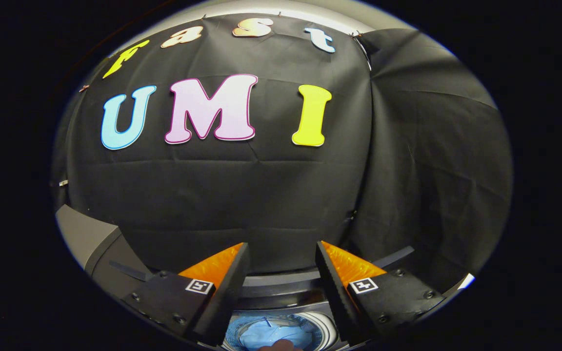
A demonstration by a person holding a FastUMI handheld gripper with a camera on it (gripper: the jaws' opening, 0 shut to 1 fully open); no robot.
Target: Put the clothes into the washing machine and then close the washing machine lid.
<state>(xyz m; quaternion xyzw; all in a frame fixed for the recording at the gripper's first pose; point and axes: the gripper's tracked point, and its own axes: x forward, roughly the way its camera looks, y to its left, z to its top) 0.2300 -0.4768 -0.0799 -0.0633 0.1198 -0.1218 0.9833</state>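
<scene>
My gripper (282, 253) is open, its two fingers spread wide with nothing between them, held above the washing machine. Below and between the fingers lies the round drum opening (327, 327) of the washing machine. Light blue clothes (273, 334) lie inside the drum. A grey part of the machine, which may be the raised lid (86, 236), stands off beside the left finger. The machine's curved back rim (281, 280) runs across just beyond the fingers.
The booth's black cloth wall (261, 195) rises close behind the machine and folds round to the right. A small pale shape (281, 345), perhaps part of a hand, shows at the near edge of the drum.
</scene>
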